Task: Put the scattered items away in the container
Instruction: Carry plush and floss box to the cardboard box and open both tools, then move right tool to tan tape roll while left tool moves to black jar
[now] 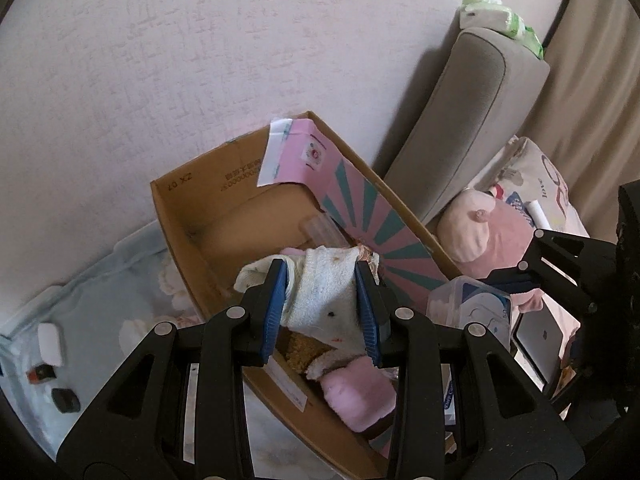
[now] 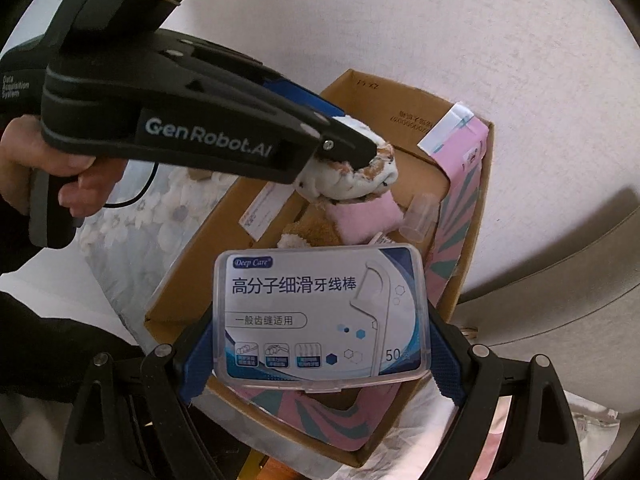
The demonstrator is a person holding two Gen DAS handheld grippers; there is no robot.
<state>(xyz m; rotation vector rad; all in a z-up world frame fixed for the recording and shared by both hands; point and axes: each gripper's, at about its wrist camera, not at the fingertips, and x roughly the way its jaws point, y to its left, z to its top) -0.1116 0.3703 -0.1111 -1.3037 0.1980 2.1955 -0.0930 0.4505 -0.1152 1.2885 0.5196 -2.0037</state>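
An open cardboard box [image 1: 180,216] stands against the wall; it also shows in the right wrist view [image 2: 188,280]. My left gripper [image 1: 322,312] is shut on a white plush toy [image 1: 324,292] and holds it over the box, as the right wrist view also shows [image 2: 352,176]. My right gripper [image 2: 320,356] is shut on a clear dental floss pick box [image 2: 320,316] and holds it above the near end of the cardboard box. The floss box also shows in the left wrist view [image 1: 472,308]. Inside the cardboard box lie a pink plush piece [image 2: 364,216] and a clear plastic cup [image 2: 420,216].
A pink-and-teal striped board [image 1: 360,208] lines one box wall. A grey sofa arm [image 1: 460,128] stands at right with tissue packs [image 1: 496,12] on top. A pink pig plush [image 1: 480,236], a patterned cushion [image 1: 540,184] and a tablet [image 1: 540,336] lie nearby. Small gadgets [image 1: 50,344] sit on a blue blanket.
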